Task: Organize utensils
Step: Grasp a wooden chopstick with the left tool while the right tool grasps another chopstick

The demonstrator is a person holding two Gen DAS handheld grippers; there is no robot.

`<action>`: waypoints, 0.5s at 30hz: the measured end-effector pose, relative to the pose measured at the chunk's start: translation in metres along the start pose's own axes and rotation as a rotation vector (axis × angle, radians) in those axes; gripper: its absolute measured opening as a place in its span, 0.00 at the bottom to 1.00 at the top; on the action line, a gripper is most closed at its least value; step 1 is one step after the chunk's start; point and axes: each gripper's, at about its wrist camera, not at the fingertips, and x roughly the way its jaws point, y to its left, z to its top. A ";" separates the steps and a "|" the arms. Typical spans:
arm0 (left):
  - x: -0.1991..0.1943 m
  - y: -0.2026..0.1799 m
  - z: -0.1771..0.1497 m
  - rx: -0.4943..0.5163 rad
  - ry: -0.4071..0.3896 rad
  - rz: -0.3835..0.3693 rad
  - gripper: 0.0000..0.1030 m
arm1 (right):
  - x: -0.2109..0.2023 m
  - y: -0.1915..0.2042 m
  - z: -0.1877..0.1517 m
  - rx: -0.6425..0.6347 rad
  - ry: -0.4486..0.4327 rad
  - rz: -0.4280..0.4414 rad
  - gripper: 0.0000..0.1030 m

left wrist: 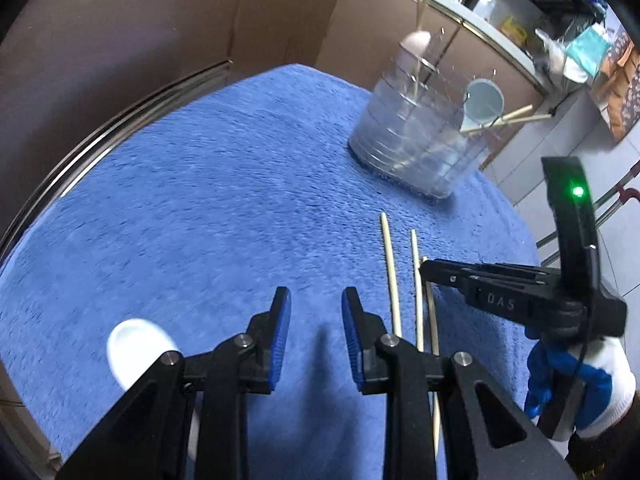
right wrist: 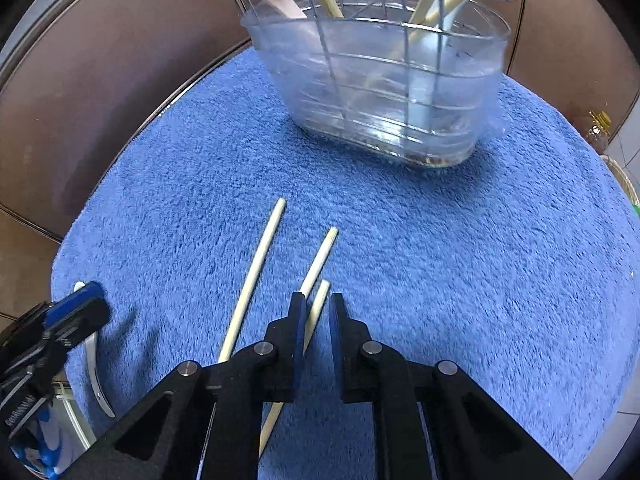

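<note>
I see three pale chopsticks lying on the blue towel (right wrist: 440, 280), their long axes running near to far, tips pointing toward the utensil basket (right wrist: 380, 80) at the far side. The leftmost chopstick (right wrist: 256, 276) lies apart from the others; the middle chopstick (right wrist: 320, 258) and the right chopstick (right wrist: 316, 312) sit close together.

My right gripper (right wrist: 316, 312) has its jaws parted around the right chopstick, one at each side; I cannot tell whether either pad touches it. The near ends of all three sticks are hidden under the gripper body.

My left gripper (left wrist: 316, 312) stands open over bare towel, left of the chopsticks. A white spoon (left wrist: 136, 344) lies near left, its handle cut off behind the gripper. The basket's contents are blurred: wooden handles and a pale spoon lean inside.
</note>
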 end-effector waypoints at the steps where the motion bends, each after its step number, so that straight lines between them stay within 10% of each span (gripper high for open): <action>1: 0.004 -0.002 0.003 0.006 0.010 0.001 0.24 | 0.000 0.001 0.001 -0.010 0.001 -0.002 0.08; 15: 0.073 -0.046 0.041 0.099 0.174 0.058 0.23 | 0.007 -0.015 0.003 -0.070 0.034 0.064 0.06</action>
